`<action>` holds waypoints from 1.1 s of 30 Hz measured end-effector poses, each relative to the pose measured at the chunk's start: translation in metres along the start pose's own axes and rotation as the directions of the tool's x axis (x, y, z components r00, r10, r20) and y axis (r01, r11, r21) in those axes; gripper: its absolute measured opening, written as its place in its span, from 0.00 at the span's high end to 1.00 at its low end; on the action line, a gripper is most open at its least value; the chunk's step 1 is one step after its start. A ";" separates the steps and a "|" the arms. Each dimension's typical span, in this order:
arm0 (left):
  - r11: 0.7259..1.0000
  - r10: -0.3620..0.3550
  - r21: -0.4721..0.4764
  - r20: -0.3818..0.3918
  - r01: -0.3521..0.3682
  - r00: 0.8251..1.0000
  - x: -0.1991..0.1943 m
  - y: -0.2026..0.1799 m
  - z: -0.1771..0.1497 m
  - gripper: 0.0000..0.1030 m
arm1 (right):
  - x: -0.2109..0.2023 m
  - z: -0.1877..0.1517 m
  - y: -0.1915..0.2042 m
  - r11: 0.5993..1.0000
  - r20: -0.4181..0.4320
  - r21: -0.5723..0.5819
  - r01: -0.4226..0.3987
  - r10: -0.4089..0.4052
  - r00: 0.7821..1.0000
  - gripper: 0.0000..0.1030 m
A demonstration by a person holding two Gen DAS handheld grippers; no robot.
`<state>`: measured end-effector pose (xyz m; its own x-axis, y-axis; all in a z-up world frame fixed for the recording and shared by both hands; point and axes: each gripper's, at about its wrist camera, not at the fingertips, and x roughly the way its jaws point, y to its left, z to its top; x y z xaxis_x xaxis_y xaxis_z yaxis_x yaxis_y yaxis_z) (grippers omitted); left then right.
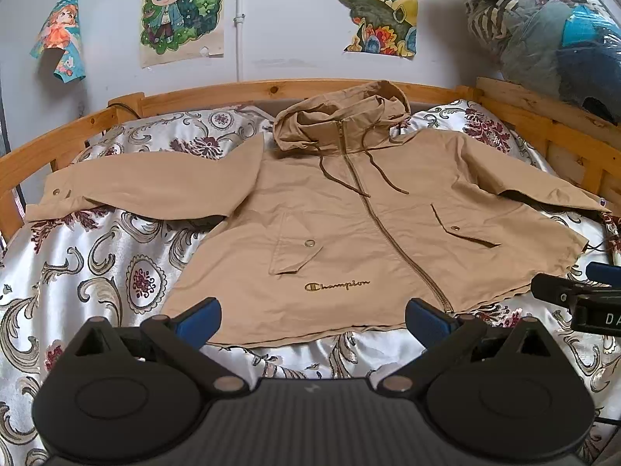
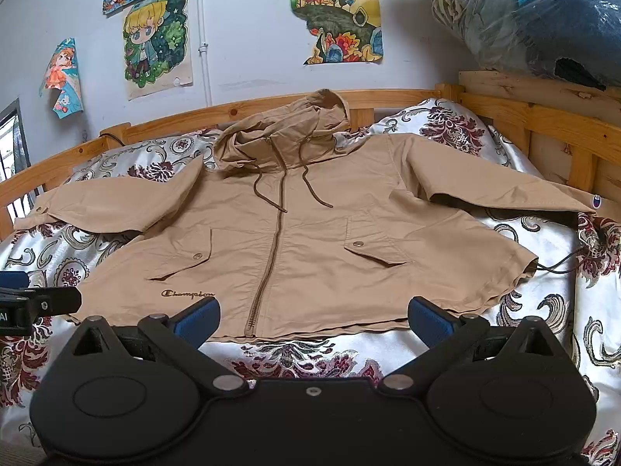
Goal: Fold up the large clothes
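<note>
A tan hooded zip jacket (image 1: 349, 217) lies flat, front up, on the bed, sleeves spread to both sides and hood toward the wall. It also shows in the right wrist view (image 2: 310, 240). My left gripper (image 1: 312, 316) is open and empty, hovering just above the jacket's bottom hem near the Champion logo (image 1: 337, 286). My right gripper (image 2: 312, 316) is open and empty above the hem, right of the zip's lower end (image 2: 252, 324). The right gripper's tip shows at the right edge of the left wrist view (image 1: 574, 295).
The bed has a white floral satin cover (image 1: 97, 272) and a wooden rail (image 1: 233, 91) along the wall. Plastic-wrapped bundles of bedding (image 2: 543, 15) sit on the frame at the right. Posters (image 1: 182, 11) hang on the wall. A dark cord (image 2: 559, 268) lies by the jacket's right corner.
</note>
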<state>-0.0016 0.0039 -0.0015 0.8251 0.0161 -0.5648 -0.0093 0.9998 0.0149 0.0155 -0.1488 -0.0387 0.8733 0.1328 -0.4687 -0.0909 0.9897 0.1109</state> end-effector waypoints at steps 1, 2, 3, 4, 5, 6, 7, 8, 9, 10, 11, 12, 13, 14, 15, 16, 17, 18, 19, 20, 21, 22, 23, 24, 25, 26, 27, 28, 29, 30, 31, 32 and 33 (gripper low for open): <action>1.000 0.001 0.001 -0.001 -0.001 1.000 0.000 0.000 0.000 0.00 | 0.000 0.000 0.000 1.000 0.000 0.000 0.000 0.000 1.000 0.01; 1.000 0.001 0.002 -0.002 -0.001 1.000 0.000 -0.001 0.000 0.00 | 0.000 0.000 0.000 1.000 0.000 0.000 0.000 0.000 1.000 0.01; 1.000 0.002 0.002 -0.002 -0.002 1.000 0.000 -0.001 0.000 0.00 | 0.000 0.000 0.000 1.000 0.000 0.000 0.000 0.000 1.000 0.01; 1.000 0.002 0.002 -0.002 -0.002 1.000 0.000 -0.001 0.000 0.00 | 0.000 0.001 0.000 1.000 0.000 0.000 0.000 0.000 1.000 0.01; 1.000 0.002 0.001 -0.002 -0.002 1.000 0.000 -0.001 0.000 0.00 | 0.000 0.001 0.000 1.000 0.000 0.000 0.000 0.000 1.000 0.01; 1.000 0.003 0.001 -0.002 -0.003 1.000 0.000 -0.001 0.000 0.00 | 0.000 0.002 0.000 1.000 -0.001 0.000 0.000 0.000 1.000 0.01; 1.000 0.002 0.001 -0.003 -0.002 1.000 0.000 -0.001 0.000 0.00 | 0.000 0.003 0.000 1.000 -0.001 0.001 0.000 0.000 1.000 0.01; 1.000 0.000 0.000 -0.005 0.000 1.000 0.001 -0.001 -0.001 0.00 | 0.000 0.004 0.000 1.000 -0.003 0.001 -0.001 0.001 1.000 0.01; 1.000 -0.001 -0.001 -0.008 0.001 1.000 0.001 -0.001 -0.001 0.00 | 0.000 0.004 0.000 1.000 -0.004 0.002 -0.001 0.001 1.000 0.01; 1.000 -0.002 -0.001 -0.010 0.002 1.000 0.001 -0.001 -0.001 0.00 | 0.001 0.000 -0.001 1.000 -0.004 0.002 0.000 0.000 1.000 0.01; 1.000 -0.002 -0.002 -0.011 0.002 1.000 0.002 -0.001 -0.002 0.00 | 0.001 0.000 -0.001 1.000 -0.005 0.003 0.000 0.000 1.000 0.01; 1.000 -0.003 -0.002 -0.012 0.003 1.000 0.002 -0.001 -0.002 0.00 | 0.001 -0.001 -0.001 1.000 -0.005 0.003 0.000 0.000 1.000 0.01; 1.000 -0.003 -0.002 -0.012 0.003 1.000 0.002 -0.001 -0.002 0.00 | 0.001 0.000 -0.001 1.000 -0.005 0.003 -0.001 0.001 1.000 0.01; 1.000 -0.002 -0.001 -0.012 0.002 1.000 0.002 -0.001 -0.003 0.00 | 0.001 -0.001 -0.001 1.000 -0.005 0.003 -0.001 0.001 1.000 0.01; 1.000 -0.002 -0.001 -0.012 0.002 1.000 0.002 -0.001 -0.003 0.00 | 0.001 0.000 -0.001 1.000 -0.005 0.003 -0.001 0.001 1.000 0.01; 1.000 -0.002 -0.002 -0.012 0.002 1.000 0.002 -0.001 -0.003 0.00 | 0.001 0.000 -0.001 1.000 -0.005 0.003 -0.001 0.001 1.000 0.01; 1.000 -0.002 -0.002 -0.012 0.002 1.000 0.002 -0.001 -0.003 0.00 | 0.001 0.000 -0.001 1.000 -0.005 0.003 -0.001 0.001 1.000 0.01; 1.000 -0.002 -0.003 -0.014 0.002 1.000 0.003 -0.001 -0.002 0.00 | 0.001 0.000 -0.001 1.000 -0.005 0.003 -0.001 0.001 1.000 0.01; 1.000 -0.002 -0.004 -0.014 0.002 1.000 0.003 -0.001 -0.003 0.00 | 0.001 0.000 -0.001 1.000 -0.005 0.003 -0.001 0.001 1.000 0.01; 1.000 -0.001 -0.004 -0.015 0.001 1.000 0.003 -0.001 -0.003 0.00 | 0.001 0.000 -0.001 1.000 -0.005 0.003 -0.001 0.001 1.000 0.01; 1.000 -0.002 -0.004 -0.015 0.001 1.000 0.003 -0.001 -0.003 0.00 | 0.001 -0.001 -0.001 1.000 -0.005 0.003 -0.001 0.001 1.000 0.01; 1.000 -0.002 -0.004 -0.014 0.002 1.000 0.003 -0.001 -0.003 0.00 | 0.001 0.000 -0.001 1.000 -0.005 0.003 -0.001 0.001 1.000 0.01; 1.000 -0.002 -0.004 -0.015 0.002 1.000 0.003 -0.001 -0.003 0.00 | 0.001 0.000 -0.001 1.000 -0.005 0.004 -0.001 0.001 1.000 0.01; 1.000 -0.001 -0.004 -0.014 0.001 1.000 0.003 -0.001 -0.003 0.00 | 0.001 0.000 -0.001 1.000 -0.006 0.004 -0.001 0.001 1.000 0.01; 1.000 -0.001 -0.004 -0.015 0.001 1.000 0.003 -0.001 -0.003 0.00 | 0.001 0.000 -0.001 1.000 -0.006 0.004 -0.001 0.001 1.000 0.01; 1.000 -0.002 -0.004 -0.014 0.002 1.000 0.003 -0.001 -0.003 0.00 | 0.001 0.000 -0.001 1.000 -0.006 0.004 -0.001 0.001 1.000 0.01; 1.000 -0.002 -0.004 -0.015 0.002 1.000 0.003 -0.001 -0.003 0.00 | 0.001 0.000 -0.001 1.000 -0.006 0.004 -0.001 0.001 1.000 0.01; 1.000 -0.002 -0.005 -0.016 0.002 1.000 0.003 0.000 -0.003 0.00 | 0.001 0.000 -0.001 1.000 -0.006 0.004 -0.001 0.001 1.000 0.01; 1.000 -0.002 -0.006 -0.017 0.001 1.000 0.003 0.000 -0.004 0.00 | 0.002 -0.001 -0.001 1.000 -0.006 0.004 -0.001 0.001 1.000 0.01; 1.000 -0.001 -0.007 -0.018 0.001 1.000 0.004 0.000 -0.004 0.00 | 0.002 -0.001 -0.001 1.000 -0.006 0.004 -0.001 0.001 1.000 0.01; 1.000 -0.001 -0.007 -0.019 0.000 1.000 0.004 0.001 -0.005 0.00 | 0.002 0.000 -0.001 1.000 -0.006 0.004 -0.001 0.001 1.000 0.01; 1.000 0.000 -0.007 -0.020 0.000 1.000 0.004 0.001 -0.005 0.00 | 0.002 0.000 -0.001 1.000 -0.006 0.004 -0.001 0.001 1.000 0.01; 1.000 0.001 -0.007 -0.022 -0.002 1.000 0.004 0.001 -0.004 0.00 | 0.002 -0.001 -0.001 1.000 -0.007 0.004 0.000 0.001 1.000 0.01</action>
<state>-0.0006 0.0050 -0.0075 0.8124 0.0176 -0.5829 -0.0148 0.9998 0.0096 0.0167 -0.1499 -0.0402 0.8701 0.1336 -0.4743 -0.0892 0.9893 0.1150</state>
